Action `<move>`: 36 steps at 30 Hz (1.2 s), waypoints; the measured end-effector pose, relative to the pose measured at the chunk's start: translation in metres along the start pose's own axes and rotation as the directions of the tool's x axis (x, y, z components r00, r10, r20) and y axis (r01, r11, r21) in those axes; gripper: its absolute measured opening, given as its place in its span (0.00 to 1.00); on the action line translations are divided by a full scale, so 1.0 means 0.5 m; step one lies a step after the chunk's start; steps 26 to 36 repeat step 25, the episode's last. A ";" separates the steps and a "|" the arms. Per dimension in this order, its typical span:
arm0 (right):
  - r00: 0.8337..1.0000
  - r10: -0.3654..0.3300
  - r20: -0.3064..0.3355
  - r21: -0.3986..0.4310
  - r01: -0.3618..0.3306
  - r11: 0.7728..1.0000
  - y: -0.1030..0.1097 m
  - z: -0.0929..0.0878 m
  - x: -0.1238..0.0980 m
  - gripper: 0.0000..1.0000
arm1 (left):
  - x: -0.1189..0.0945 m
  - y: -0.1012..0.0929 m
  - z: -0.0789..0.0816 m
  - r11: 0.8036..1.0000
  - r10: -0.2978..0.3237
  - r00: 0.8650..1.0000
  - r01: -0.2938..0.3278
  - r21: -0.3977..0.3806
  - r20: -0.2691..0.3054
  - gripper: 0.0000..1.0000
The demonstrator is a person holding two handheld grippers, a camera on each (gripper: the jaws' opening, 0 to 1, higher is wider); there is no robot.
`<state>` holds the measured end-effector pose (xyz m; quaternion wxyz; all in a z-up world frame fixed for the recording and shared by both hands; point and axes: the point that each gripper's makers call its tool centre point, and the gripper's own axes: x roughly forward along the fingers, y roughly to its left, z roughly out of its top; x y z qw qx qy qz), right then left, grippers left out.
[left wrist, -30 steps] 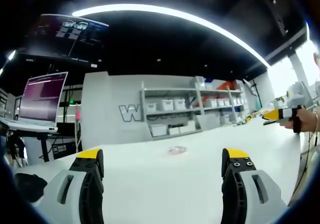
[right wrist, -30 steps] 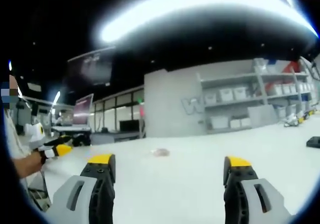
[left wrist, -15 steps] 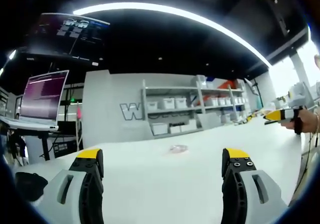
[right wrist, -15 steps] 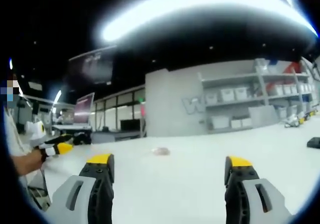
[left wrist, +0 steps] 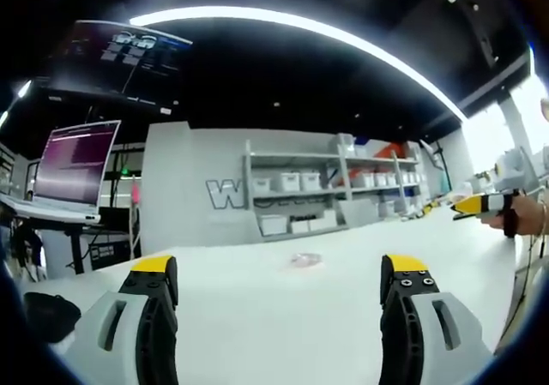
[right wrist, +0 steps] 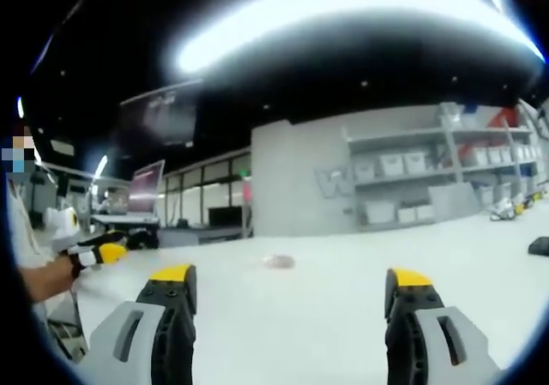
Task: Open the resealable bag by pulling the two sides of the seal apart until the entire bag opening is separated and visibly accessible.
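A small clear resealable bag point(left wrist: 304, 258) lies flat on the white table point(left wrist: 257, 299), well ahead of both grippers; it also appears as a pale blurred patch point(right wrist: 277, 261) in the right gripper view. My left gripper point(left wrist: 283, 269) is open, its yellow-tipped jaws wide apart with nothing between them. My right gripper point(right wrist: 292, 275) is open too, and empty. The right gripper point(left wrist: 483, 202), held in a hand, shows at the right edge of the left gripper view. The left gripper point(right wrist: 101, 253), in a hand, shows at the left edge of the right gripper view.
A monitor point(left wrist: 75, 164) on a stand sits at the left, with a dark object point(left wrist: 47, 316) on the table near it. Grey shelving with white bins point(left wrist: 300, 192) stands behind the table. A black item point(right wrist: 538, 246) lies at the table's right.
Both views have shifted slightly with the hands. The bag lies where it was, and both grippers stay open.
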<state>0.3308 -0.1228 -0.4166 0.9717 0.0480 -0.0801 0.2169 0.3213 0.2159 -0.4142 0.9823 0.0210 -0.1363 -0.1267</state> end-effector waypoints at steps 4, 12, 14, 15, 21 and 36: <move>1.000 -0.001 0.003 0.005 0.001 1.000 -0.002 0.001 0.000 0.92 | 0.001 0.001 0.001 1.000 0.001 1.000 0.000 -0.012 0.003 0.96; 1.000 0.000 0.006 0.027 0.000 1.000 -0.008 0.002 0.000 0.92 | 0.002 -0.001 0.000 1.000 -0.004 1.000 0.004 -0.016 0.000 0.96; 1.000 -0.002 0.007 0.030 0.001 1.000 -0.009 0.002 -0.001 0.92 | 0.002 -0.001 0.001 1.000 -0.002 1.000 0.002 -0.015 0.003 0.96; 1.000 -0.002 0.007 0.030 0.002 1.000 -0.010 0.002 -0.001 0.92 | 0.002 -0.001 0.002 1.000 -0.003 1.000 0.003 -0.015 0.004 0.96; 1.000 -0.003 0.009 0.028 0.002 1.000 -0.009 0.002 -0.001 0.91 | 0.003 -0.002 0.001 1.000 -0.005 1.000 0.005 -0.015 0.004 0.95; 1.000 -0.004 0.011 0.025 0.003 1.000 -0.009 0.002 -0.001 0.91 | 0.002 -0.002 0.002 1.000 -0.010 1.000 0.010 -0.027 0.002 0.95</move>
